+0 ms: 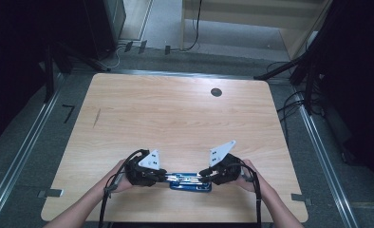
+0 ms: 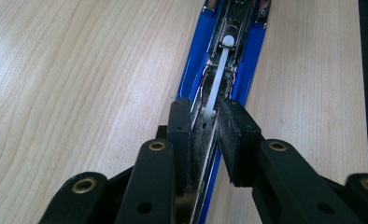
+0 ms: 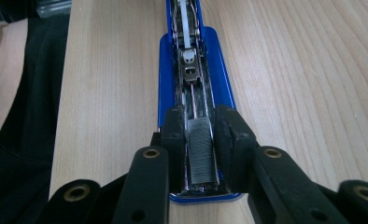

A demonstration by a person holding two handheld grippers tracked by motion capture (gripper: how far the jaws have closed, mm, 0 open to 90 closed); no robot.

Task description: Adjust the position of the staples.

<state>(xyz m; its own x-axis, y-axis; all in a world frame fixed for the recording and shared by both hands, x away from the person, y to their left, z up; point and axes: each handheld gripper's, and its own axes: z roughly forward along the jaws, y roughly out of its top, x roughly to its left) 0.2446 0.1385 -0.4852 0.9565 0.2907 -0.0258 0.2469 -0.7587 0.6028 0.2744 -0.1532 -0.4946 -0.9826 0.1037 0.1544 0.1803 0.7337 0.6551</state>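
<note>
A blue stapler [image 1: 191,182] lies opened flat on the wooden table [image 1: 175,118], close to the table's near edge and about in the middle of that edge. All other places here are given from this stapler.

The left gripper [image 1: 160,176] comes to the stapler's left end. In the left gripper view its jaws stand narrow and are closed on the metal channel [image 2: 205,154] of the stapler, with the pads [image 2: 179,126] pressed to the sides of it. A white plastic pusher rod [image 2: 217,74] runs along the channel just beyond the pads.

The right gripper [image 1: 205,173] comes to the stapler's right end. In the right gripper view its jaws stand on both sides of the open magazine, and a strip of staples [image 3: 201,149] lies in the magazine between them. The pads [image 3: 174,128] sit just against the magazine walls, but I cannot tell if they press or only touch.

Each gripper is held by a hand, the left hand [image 1: 121,176] to the left of the stapler and the right hand [image 1: 247,178] to the right of it. A cable [image 1: 257,199] goes from the right gripper toward the near edge.

Far behind the stapler, near the back edge of the table, there is a dark round hole [image 1: 216,92]. To the back left of the stapler a thin dark mark [image 1: 97,118] lies on the wood. Nothing stands between the grippers and the stapler.
</note>
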